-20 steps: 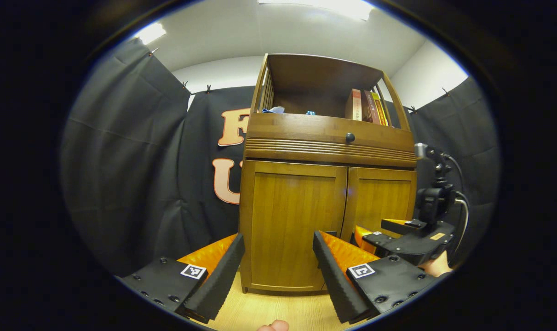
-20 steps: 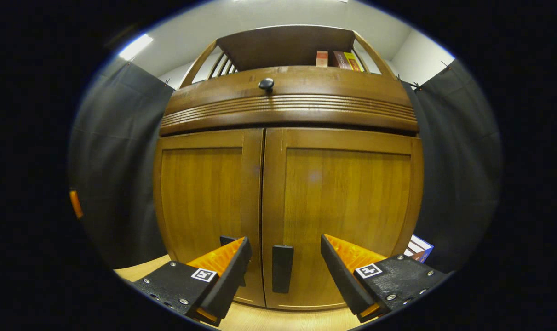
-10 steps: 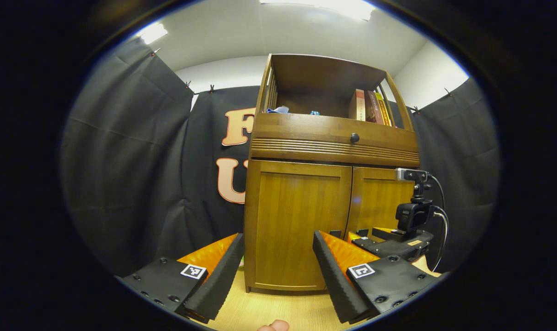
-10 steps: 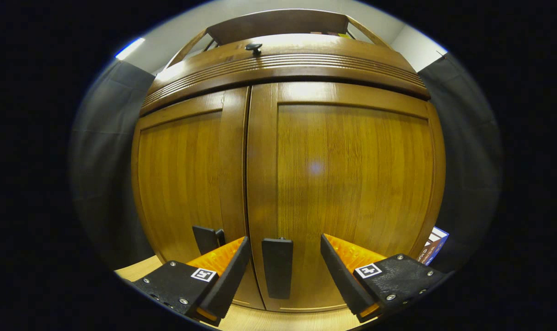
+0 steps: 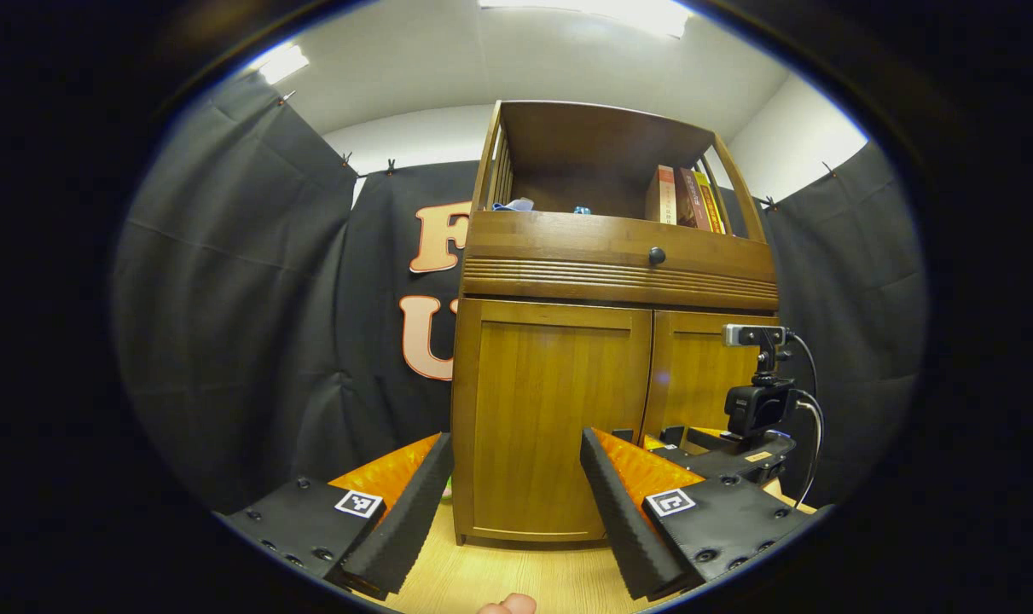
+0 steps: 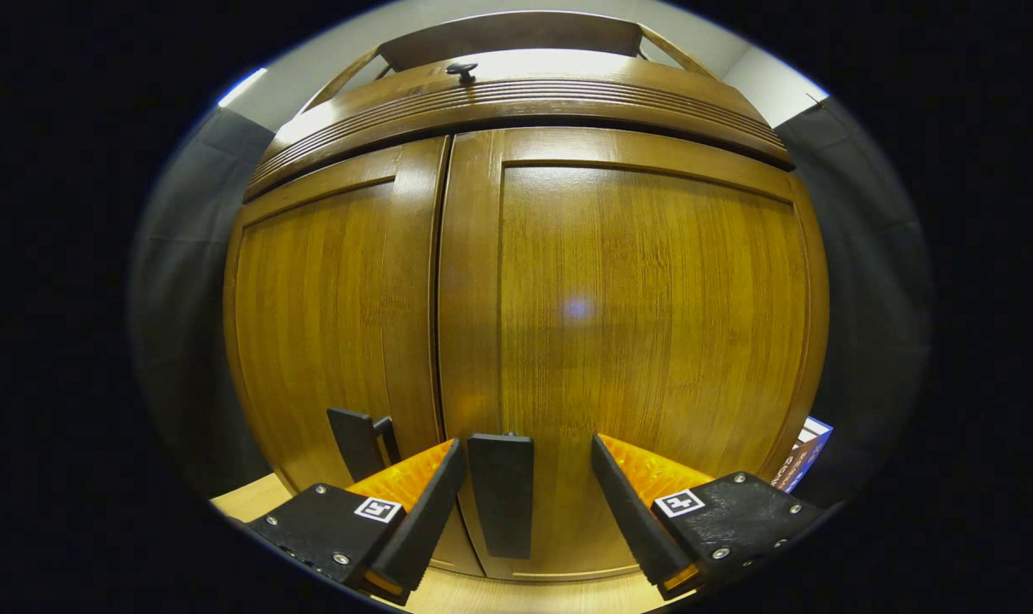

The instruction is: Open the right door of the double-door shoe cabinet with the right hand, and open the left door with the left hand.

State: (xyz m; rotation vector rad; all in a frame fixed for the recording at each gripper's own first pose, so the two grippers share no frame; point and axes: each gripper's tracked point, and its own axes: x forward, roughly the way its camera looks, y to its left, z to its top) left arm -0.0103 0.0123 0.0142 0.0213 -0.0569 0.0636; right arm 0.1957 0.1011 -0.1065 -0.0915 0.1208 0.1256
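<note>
Black cloth is backing the shoe cabinet [image 5: 610,341]; right tongs [image 6: 520,503], apart, are straddling the right door's handle [image 6: 501,493], while left tongs [image 5: 516,503] are gaping, hiding the left door's [image 5: 550,418] handle.

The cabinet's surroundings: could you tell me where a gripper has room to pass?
Free: the bare floor before the left door. Crowded: the right door's handle sits between the open right gripper's fingers; a box flanks that door.
</note>
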